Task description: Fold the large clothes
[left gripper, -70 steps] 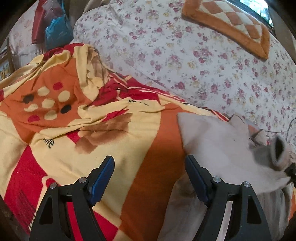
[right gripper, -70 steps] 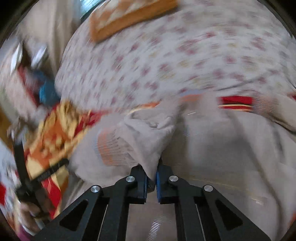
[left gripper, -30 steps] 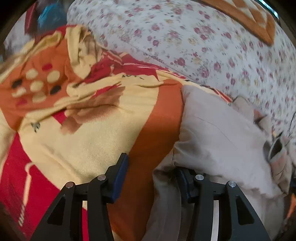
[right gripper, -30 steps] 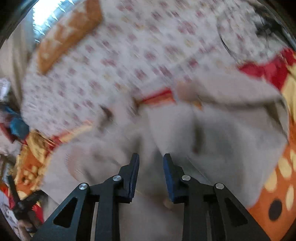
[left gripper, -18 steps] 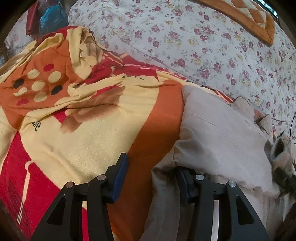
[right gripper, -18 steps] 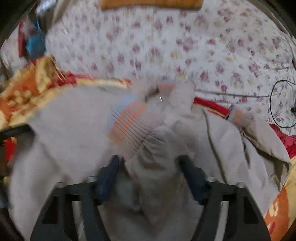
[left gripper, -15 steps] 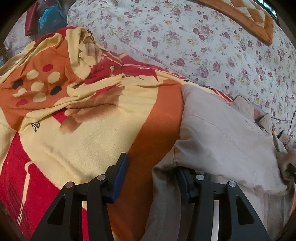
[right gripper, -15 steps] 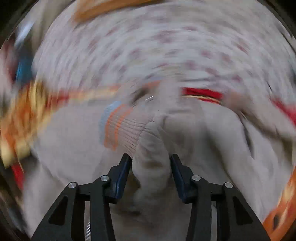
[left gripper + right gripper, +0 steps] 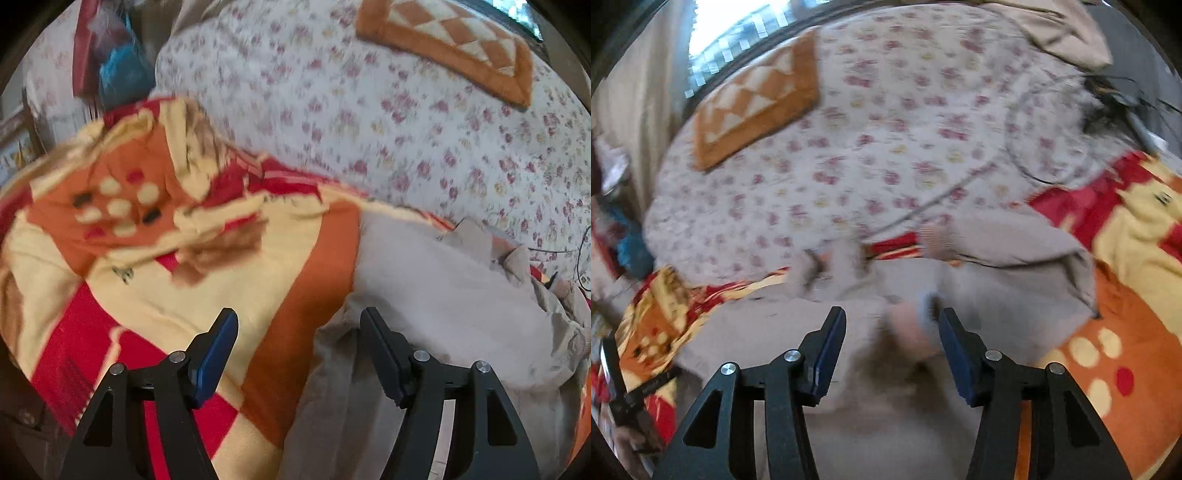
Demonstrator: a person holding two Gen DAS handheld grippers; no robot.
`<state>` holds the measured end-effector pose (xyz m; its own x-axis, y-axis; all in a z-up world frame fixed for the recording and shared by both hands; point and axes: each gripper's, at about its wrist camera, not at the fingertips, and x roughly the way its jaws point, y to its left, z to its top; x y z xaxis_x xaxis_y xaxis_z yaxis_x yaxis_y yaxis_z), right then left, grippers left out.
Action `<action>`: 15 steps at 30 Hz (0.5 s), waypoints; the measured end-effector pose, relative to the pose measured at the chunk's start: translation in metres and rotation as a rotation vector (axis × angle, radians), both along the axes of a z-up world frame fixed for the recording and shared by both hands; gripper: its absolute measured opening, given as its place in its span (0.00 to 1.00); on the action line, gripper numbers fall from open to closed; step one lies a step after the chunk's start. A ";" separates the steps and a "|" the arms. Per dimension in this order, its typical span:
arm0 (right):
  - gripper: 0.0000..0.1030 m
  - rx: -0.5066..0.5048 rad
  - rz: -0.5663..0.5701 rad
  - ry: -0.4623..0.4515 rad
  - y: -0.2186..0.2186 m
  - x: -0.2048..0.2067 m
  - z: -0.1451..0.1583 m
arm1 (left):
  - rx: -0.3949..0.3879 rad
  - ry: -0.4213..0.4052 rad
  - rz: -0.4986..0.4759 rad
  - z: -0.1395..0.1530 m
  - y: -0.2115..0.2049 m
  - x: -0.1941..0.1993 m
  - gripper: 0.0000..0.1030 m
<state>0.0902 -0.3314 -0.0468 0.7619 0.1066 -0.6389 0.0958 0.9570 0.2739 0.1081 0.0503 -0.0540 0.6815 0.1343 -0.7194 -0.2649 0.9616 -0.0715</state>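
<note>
A large beige sweater (image 9: 436, 295) lies partly folded on a red, orange and yellow blanket (image 9: 184, 288). My left gripper (image 9: 299, 325) is open and empty above the sweater's left edge. In the right wrist view the sweater (image 9: 997, 295) spreads below my right gripper (image 9: 892, 325), which is open and empty. A sleeve cuff (image 9: 916, 328) lies between its fingers, not gripped. The other sleeve (image 9: 1004, 243) stretches to the right.
A floral quilt (image 9: 369, 110) covers the bed behind the blanket, with an orange checked cushion (image 9: 454, 40) on it. A dark cable (image 9: 1115, 96) lies at the far right. Blue and red bags (image 9: 114, 62) stand at the far left.
My right gripper let go of the sleeve cuff and opened wide. My left gripper opened and drew back from the sweater's edge.
</note>
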 end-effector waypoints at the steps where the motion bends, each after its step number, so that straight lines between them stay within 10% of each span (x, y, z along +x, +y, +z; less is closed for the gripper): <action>1: 0.42 -0.013 0.031 0.009 0.009 0.007 -0.002 | 0.008 -0.017 -0.005 0.006 -0.003 -0.004 0.67; 8: 0.35 -0.104 0.047 0.276 0.021 0.036 -0.073 | 0.002 -0.037 -0.093 0.020 -0.035 -0.007 0.76; 15: 0.56 0.111 -0.022 0.185 -0.038 0.009 -0.041 | -0.012 0.038 -0.248 -0.002 -0.086 0.018 0.76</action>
<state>0.0988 -0.3693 -0.0875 0.6355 0.1692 -0.7534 0.1746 0.9190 0.3536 0.1260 -0.0361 -0.0558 0.6649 -0.0421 -0.7458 -0.0236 0.9967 -0.0773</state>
